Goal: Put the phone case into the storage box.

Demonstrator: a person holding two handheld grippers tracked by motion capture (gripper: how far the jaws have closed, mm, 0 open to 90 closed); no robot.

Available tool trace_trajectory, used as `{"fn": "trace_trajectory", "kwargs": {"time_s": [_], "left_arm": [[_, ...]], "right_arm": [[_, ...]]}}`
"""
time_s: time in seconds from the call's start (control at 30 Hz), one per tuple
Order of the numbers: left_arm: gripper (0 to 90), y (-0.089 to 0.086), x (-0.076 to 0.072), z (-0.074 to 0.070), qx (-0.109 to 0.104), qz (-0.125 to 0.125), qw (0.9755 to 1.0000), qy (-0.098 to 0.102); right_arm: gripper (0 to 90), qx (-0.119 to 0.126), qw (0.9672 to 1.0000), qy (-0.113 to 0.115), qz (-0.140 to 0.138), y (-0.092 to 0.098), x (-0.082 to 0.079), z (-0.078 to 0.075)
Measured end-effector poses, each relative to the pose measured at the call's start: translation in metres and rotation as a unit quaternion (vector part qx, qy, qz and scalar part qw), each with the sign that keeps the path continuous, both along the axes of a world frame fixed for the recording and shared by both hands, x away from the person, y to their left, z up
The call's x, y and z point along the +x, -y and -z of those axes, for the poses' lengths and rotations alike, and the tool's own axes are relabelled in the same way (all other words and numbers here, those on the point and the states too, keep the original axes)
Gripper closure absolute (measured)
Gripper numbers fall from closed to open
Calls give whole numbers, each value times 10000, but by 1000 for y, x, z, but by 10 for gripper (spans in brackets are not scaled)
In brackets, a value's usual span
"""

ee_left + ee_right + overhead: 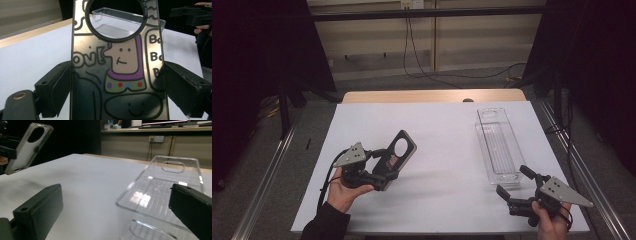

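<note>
Left gripper (384, 176) pinches the phone case (398, 154) by its 2 long edges, lifted over the white table (442, 150); right gripper (512, 187) is spread, empty, just beside the clear tray (499, 145). Best to keep the case level and lower it lengthwise into the tray without knocking its wall. Case: glossy, rigid, cartoon print, round camera cutout; tray: thin transparent plastic, ribbed floor, light enough to slide.

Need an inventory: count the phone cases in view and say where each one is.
1 phone case, printed with cartoons, is clamped in the left gripper above the white table. A clear tray lies near the right gripper.
</note>
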State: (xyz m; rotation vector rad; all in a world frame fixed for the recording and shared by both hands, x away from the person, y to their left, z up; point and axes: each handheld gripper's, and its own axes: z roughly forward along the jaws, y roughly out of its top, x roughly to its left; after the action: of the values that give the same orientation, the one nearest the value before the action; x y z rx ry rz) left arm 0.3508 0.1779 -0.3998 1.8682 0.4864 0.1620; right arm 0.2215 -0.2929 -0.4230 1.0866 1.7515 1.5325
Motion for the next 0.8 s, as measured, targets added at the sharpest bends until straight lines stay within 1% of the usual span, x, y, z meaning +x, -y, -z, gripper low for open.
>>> {"fn": "trace_trajectory", "kwargs": {"time_s": [0.03,0.07,0.1,0.17,0.23,0.3,0.37,0.47,0.53,0.6,0.67,0.8], "left_arm": [[123,1,-1,0,-36,18,10000,-10],[123,2,-1,0,-56,47,10000,-34],[123,3,-2,0,-34,65,10000,-1],[123,4,-3,0,-47,123,9999,-25],[123,7,-5,-1,-33,152,9999,0],[122,9,-6,-1,-47,228,9997,-57],[123,12,-9,-2,-39,259,9997,-25],[123,17,-12,-3,-15,346,9994,-8],[123,21,-13,-3,-10,418,9991,-3],[123,24,-14,-4,-43,460,9989,-11],[123,27,-14,-5,-73,509,9987,-2],[123,30,-14,-9,-99,634,9979,10]], "right_arm": [[0,19,10000,9,-72,-3,0,-1],[0,-27,9999,9,-139,-5,0,-2],[0,-56,9998,4,-184,-7,0,-3],[0,-47,9996,-23,-295,-11,1,-4],[0,-19,9993,-65,-372,-16,1,-5],[0,13,9987,-95,-509,-20,2,-7],[0,45,9981,-113,-611,-25,3,-10],[0,-26,9965,-90,-830,-34,6,-13],[0,-46,9949,-83,-1008,-39,9,-14],[0,-33,9943,-80,-1063,-43,12,-14],[0,15,9929,-65,-1191,-48,16,-16],[0,49,9911,-57,-1326,-57,24,-23]]}}
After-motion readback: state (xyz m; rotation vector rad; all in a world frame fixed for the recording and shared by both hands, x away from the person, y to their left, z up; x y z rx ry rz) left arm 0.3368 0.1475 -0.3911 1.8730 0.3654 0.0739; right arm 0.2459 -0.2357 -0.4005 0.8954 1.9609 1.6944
